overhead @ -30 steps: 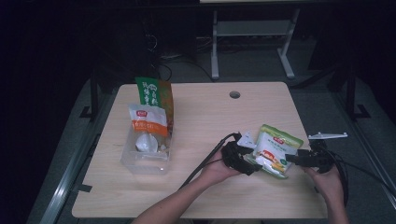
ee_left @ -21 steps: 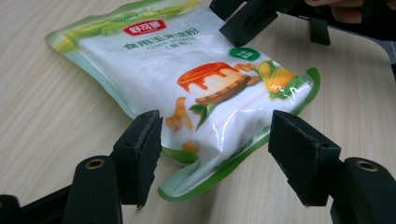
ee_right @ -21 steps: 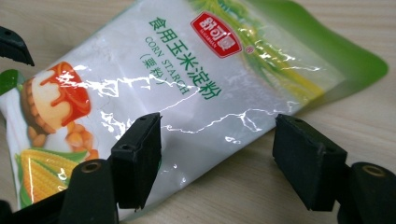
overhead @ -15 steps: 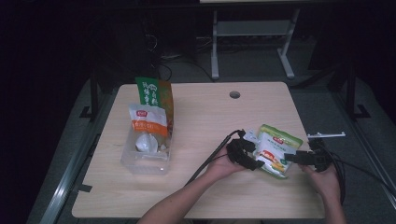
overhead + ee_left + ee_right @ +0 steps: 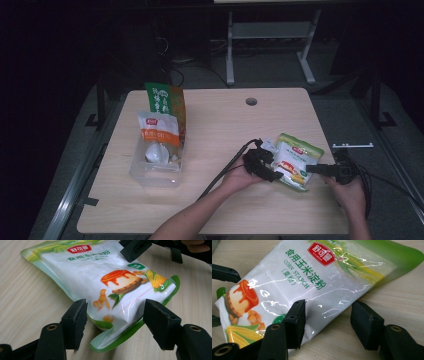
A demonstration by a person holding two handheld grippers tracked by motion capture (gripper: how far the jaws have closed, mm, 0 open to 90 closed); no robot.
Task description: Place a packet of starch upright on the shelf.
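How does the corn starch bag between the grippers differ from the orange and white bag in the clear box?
The corn starch bag lies flat on the table; the orange and white bag stands upright in the clear box. The corn starch bag has green edges and a corn picture; the other has an orange band. Both are mostly white, with a red logo.

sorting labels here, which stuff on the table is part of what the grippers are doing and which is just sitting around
In hand:
corn starch bag
left gripper
right gripper

Lying about:
clear plastic bin
orange-and-white packet
green-and-orange bag
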